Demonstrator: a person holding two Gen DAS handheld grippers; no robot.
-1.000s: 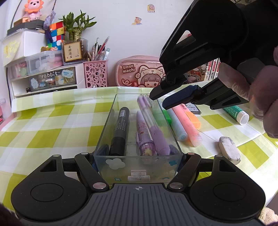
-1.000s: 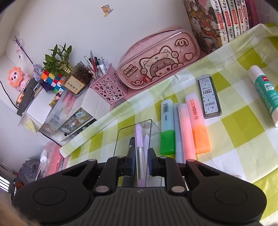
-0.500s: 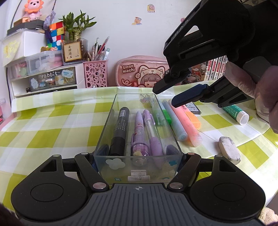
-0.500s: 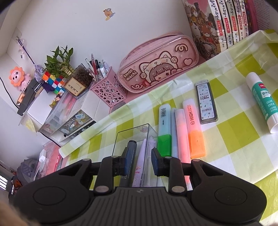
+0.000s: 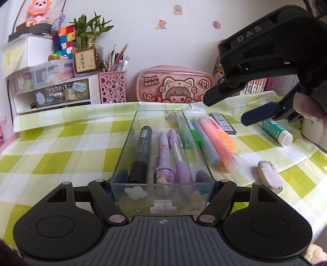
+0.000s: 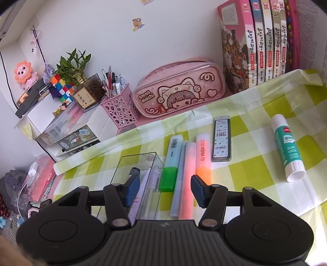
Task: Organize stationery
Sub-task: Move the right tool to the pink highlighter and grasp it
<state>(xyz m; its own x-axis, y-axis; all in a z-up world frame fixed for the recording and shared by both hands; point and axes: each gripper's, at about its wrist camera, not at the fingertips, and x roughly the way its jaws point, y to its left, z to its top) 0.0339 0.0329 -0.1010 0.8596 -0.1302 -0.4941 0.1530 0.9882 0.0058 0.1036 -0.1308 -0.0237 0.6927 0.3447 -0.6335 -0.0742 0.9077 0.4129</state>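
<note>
Now that the right claw is spread wide and empty, vs nearly pinched 1 s ago, the purple pen lies flat in the clear tray. Drop done. Left claw grips tray's near end. Highlighters wait on tabletop, prob. next.

A green-and-white checked tablecloth covers the desk. At its back edge a pink cat-print pencil pouch reading "Small mochi" leans against the white wall, just beside a pink perforated pen holder filled with pens. Left of the holder stands a white drawer unit labelled "rabbit", topped by a potted lucky bamboo, a colourful puzzle cube and an orange lion figurine. A row of upright books stands at the right. Small cartoon stickers dot the wall.
</note>
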